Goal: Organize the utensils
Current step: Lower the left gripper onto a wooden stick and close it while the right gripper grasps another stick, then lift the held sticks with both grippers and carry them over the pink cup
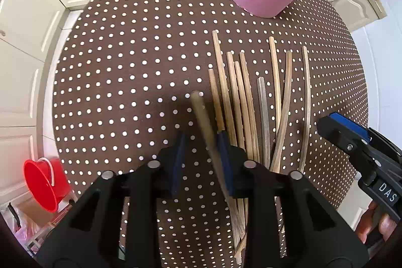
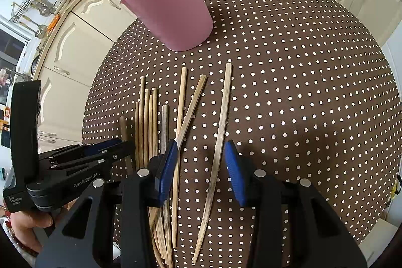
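Left hand-held gripper (image 1: 201, 162) angled down, spread around blurred chopstick (image 1: 201, 112), right hand-held gripper (image 2: 201, 167) spread

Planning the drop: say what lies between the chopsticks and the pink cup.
Only bare dotted tablecloth between the chopsticks and cup, shown in both wrist views.

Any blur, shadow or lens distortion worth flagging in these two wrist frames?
Left wrist view: one chopstick between the left gripper jaws is motion-smeared, while the rest lie sharp. Right wrist view: everything is sharp, with soft gripper shadows on the dotted tablecloth. In both views, fisheye bends the table edge and leans the pink cup.
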`<state>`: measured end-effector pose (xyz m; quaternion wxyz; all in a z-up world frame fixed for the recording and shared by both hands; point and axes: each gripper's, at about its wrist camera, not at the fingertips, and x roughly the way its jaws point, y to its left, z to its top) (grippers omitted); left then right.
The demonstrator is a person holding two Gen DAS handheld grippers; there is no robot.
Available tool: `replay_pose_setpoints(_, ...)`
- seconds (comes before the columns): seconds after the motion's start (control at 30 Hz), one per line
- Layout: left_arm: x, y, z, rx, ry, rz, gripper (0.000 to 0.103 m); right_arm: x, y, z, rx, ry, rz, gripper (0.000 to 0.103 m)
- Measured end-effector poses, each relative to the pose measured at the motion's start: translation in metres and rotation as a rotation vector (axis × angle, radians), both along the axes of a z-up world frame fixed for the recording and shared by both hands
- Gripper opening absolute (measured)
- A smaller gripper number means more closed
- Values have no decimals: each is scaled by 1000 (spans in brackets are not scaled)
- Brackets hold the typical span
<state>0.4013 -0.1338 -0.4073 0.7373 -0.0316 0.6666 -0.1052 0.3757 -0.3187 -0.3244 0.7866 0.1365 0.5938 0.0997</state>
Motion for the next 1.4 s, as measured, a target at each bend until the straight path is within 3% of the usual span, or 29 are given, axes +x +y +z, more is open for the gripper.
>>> replay_pose_setpoints(0.1, 2, 1, 0, -5, 3, -12, 14, 6, 1, -4, -11, 17, -16, 38)
replay_pose_setpoints(0.23, 16, 15, -11, -21, 4, -22, 9, 20, -4, -13, -29, 45, -32, 37)
replay_pose_setpoints(0.47, 34, 43, -12, -32, -2, -50, 7, 40, -1, -24, -71, 79, -22, 25)
replay_pose_setpoints(0.6, 51, 47, -8, -39, -11, -59, 7, 53, 8, -29, -105, 98, -13, 23)
replay_pose_setpoints(0.7, 65, 43, 5, -47, -22, -65, 7, 68, 17, -29, -149, 103, 8, 17)
replay_pose_setpoints(0.77, 72, 43, 12, -54, -35, -70, 7, 75, 23, -30, -174, 104, 17, 7)
replay_pose_setpoints(0.87, 83, 42, 26, -68, -67, -83, 7, 80, 19, -29, -126, 109, -7, 6)
replay_pose_setpoints(1.1, 100, 26, 69, -120, -160, -136, 7, 65, -8, 12, -7, -24, -92, 5)
replay_pose_setpoints(1.4, 79, 9, 123, -185, -271, -211, 6, 37, -11, 80, 24, -219, -150, 5)
